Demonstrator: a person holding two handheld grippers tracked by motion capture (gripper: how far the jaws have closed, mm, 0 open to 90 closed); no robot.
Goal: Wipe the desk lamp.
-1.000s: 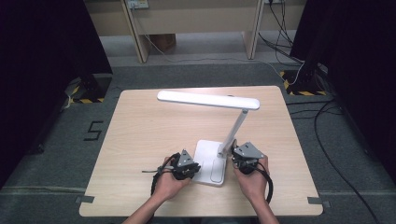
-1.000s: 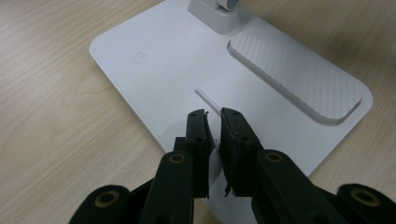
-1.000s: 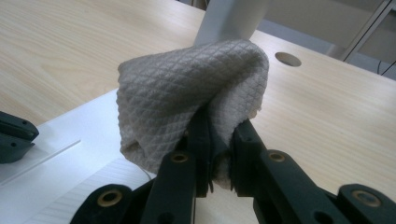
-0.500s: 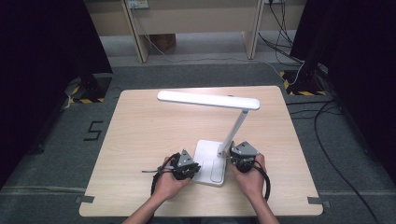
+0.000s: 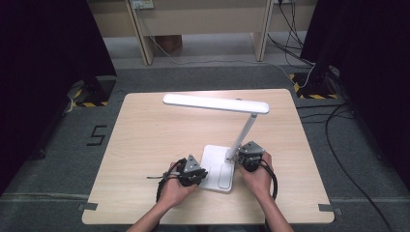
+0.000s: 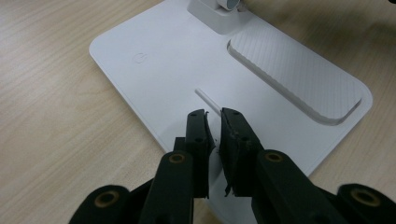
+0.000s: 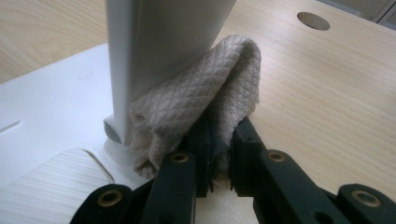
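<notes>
Light wooden table [image 5: 145,145] on grey carpet, dark curtains both sides, desk legs and cables at the far end. White desk lamp [image 5: 227,140] is the landmark: its flat base [image 5: 217,166] sits near the table's near edge, the slanted arm [image 5: 245,133] rises from the base's right rear corner, and the long head [image 5: 215,103] hangs level over the table's middle.

Left gripper [image 5: 192,173] sits at the base's left edge. In the left gripper view its jaws are nearly shut, a thin gap between them and nothing held, tips over the base plate [image 6: 177,74] just beside a short slot. Looks like it steadies the base.

Right gripper [image 5: 250,155] is at the foot of the arm, right of the base. In the right gripper view the jaws are clamped on a folded beige quilted cloth [image 7: 201,102], and the cloth is pressed against the arm [image 7: 159,51] just above its hinge. Judged step: wiping the arm down.

Handling: the cloth is soft and limp, so a pinch on the folded bunch works, as here. The lamp plastic looks smooth and slippery, light and top-heavy with that long head. The hinged arm may fold or the base skid under side pressure, so hold down on the base plate and wipe gently along the arm.
</notes>
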